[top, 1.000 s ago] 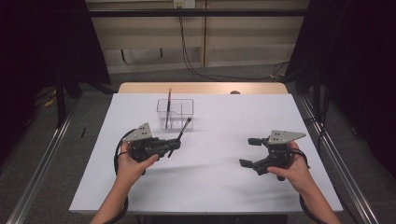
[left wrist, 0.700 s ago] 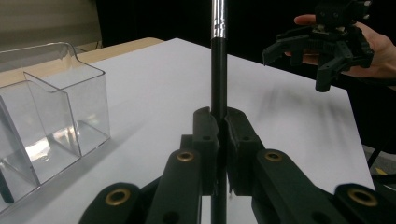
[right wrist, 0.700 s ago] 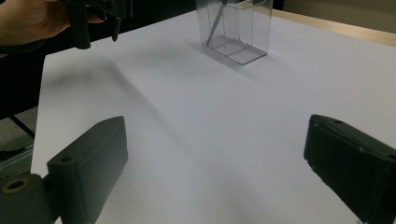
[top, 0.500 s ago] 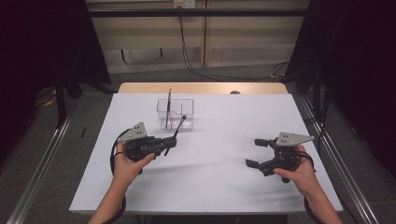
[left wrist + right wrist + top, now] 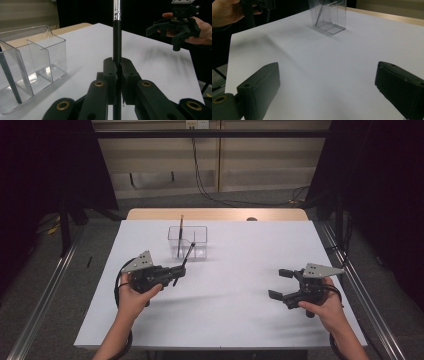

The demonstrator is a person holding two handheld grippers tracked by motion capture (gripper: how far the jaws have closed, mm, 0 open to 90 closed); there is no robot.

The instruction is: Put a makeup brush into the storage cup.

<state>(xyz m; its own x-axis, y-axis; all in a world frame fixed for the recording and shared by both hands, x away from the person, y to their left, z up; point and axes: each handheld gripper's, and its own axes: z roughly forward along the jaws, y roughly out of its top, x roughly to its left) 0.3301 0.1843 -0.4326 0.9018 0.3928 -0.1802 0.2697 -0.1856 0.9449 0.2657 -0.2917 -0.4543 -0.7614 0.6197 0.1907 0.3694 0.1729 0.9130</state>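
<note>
**Gripping a black pen beside the clear organizer**

Pinching a slim black pen (image 5: 117, 37) between its closed jaws, the left gripper (image 5: 176, 271) holds it tilted above the white table (image 5: 240, 320), its tip just in front of the clear plastic organizer (image 5: 188, 241). A second thin stick (image 5: 180, 234) stands upright in one of its compartments. Well apart, the right gripper (image 5: 280, 283) hovers over bare tabletop, jaws spread wide around nothing.

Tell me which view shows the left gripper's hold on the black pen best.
The left gripper view: the left gripper has its pads clamped on the black pen, whose shaft rises straight up close to the camera. The high view shows the pen small and tilted toward the clear organizer. The right gripper view gives just a dark blur at top left.
</note>
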